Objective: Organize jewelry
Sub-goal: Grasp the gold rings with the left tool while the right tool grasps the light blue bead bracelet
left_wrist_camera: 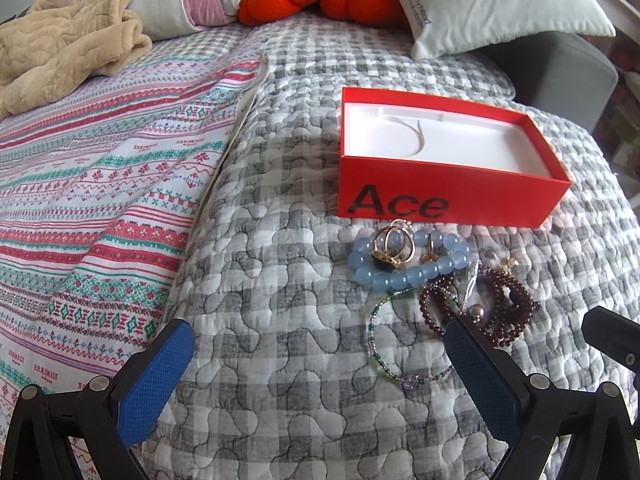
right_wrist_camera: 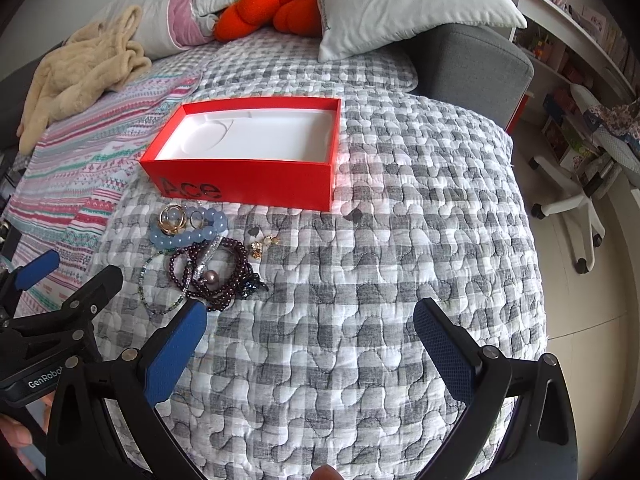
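The left gripper (left_wrist_camera: 318, 354) hovers low over the bed's grey-and-white checked quilt (left_wrist_camera: 280, 360) with its blue-padded fingers spread wide and nothing between them. The right gripper (right_wrist_camera: 310, 334) hangs over the same quilt, its jaws equally wide and empty; its left finger tip lies just beside the near edge of the jewelry heap.

The landmark is the red box (left_wrist_camera: 448, 196), open-topped, with "Ace" printed in black on its near wall and a moulded white liner inside that holds nothing visible. All the jewelry lies on the quilt just in front of that lettered wall. Closest to the box is a bracelet of large translucent pale-blue beads (left_wrist_camera: 404, 276), with gold-coloured rings (left_wrist_camera: 390, 246) resting on and inside its loop. Farther from the box, and touching the blue beads, sits a coiled strand of small dark garnet-red beads (left_wrist_camera: 504, 312) with a single brownish pearl (right_wrist_camera: 211, 277) among the coils. A clear, crinkled strip of plastic (left_wrist_camera: 474, 280) crosses this strand. A thin bracelet of tiny green and clear beads (left_wrist_camera: 376, 344) loops out from the heap on the side away from the box. Small gold earrings (right_wrist_camera: 262, 246) lie just beside the garnet strand, and a dark blue sparkly piece (right_wrist_camera: 250, 286) rests against its far coils.
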Available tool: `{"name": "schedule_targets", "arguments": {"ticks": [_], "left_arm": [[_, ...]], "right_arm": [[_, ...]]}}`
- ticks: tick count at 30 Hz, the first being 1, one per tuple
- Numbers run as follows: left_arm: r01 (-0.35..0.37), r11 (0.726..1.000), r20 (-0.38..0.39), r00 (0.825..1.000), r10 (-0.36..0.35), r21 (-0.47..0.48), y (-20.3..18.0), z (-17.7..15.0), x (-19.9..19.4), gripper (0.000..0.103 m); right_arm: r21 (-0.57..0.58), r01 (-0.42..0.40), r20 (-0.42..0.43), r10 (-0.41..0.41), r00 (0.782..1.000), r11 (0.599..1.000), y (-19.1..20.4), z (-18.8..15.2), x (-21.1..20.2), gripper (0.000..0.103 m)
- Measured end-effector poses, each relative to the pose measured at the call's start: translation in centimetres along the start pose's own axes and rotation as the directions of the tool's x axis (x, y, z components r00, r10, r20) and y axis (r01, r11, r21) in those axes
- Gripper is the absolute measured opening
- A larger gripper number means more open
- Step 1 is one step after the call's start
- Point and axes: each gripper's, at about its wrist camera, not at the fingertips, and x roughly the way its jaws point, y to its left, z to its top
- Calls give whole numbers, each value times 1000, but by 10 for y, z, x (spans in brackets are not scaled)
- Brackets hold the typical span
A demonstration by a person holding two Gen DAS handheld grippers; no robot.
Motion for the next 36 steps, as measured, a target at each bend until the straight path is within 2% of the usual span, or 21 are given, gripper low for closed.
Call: {"name": "schedule_targets", "arguments": {"ticks": [3, 7, 10, 12, 15, 16, 18, 20, 22, 24, 27, 32, 34, 36], "left_arm": [[4, 1000, 6, 1000, -4, 3, 1, 3, -1, 103], [4, 1000, 39, 999, -5, 19, 5, 15, -5, 103], [8, 999, 35, 999, -10, 40, 7, 27, -4, 103], [35, 998, -8, 999, -35, 51, 8, 35, 4, 103], [103, 995, -27, 994, -103, 4, 19, 36, 16, 103], [120, 993, -48, 991, -121, -20, 24, 35, 23, 101], [176, 983, -90, 979, -181, -56, 30, 34, 33, 90], [197, 977, -95, 974, -204, -77, 35, 35, 40, 84], [231, 969, -101, 966, -239, -86, 38, 35, 46, 80], [266, 960, -105, 956, -275, -94, 41, 35, 52, 66], [315, 942, -119, 937, -328, -116, 44, 36, 60, 53], [425, 896, -109, 892, -438, -129, 40, 44, 64, 47], [440, 890, -113, 884, -453, -118, 35, 46, 65, 46], [438, 892, -123, 885, -449, -110, 29, 48, 69, 46]], "right_arm": [[-3, -26, -1, 26, 1000, 1000, 1, 4, -2, 100], [12, -75, -18, 75, 997, 997, -2, 13, 0, 89], [28, -116, -34, 117, 993, 993, -5, 21, 2, 79], [35, -141, -36, 142, 989, 989, -5, 27, 5, 74], [58, -207, -39, 209, 977, 977, -6, 31, 14, 61], [70, -236, -48, 239, 970, 969, -6, 30, 20, 56], [88, -281, -84, 288, 954, 956, -6, 28, 33, 45], [101, -312, -117, 322, 939, 945, -4, 28, 44, 33], [128, -341, -121, 356, 927, 931, -6, 31, 51, 31], [126, -362, -122, 377, 918, 923, -5, 36, 55, 30], [117, -388, -121, 401, 908, 914, -2, 42, 59, 29], [127, -381, -131, 396, 909, 916, -2, 50, 67, 29], [130, -377, -135, 393, 910, 917, -3, 52, 69, 29], [134, -367, -135, 384, 913, 921, -4, 54, 72, 30]]}}
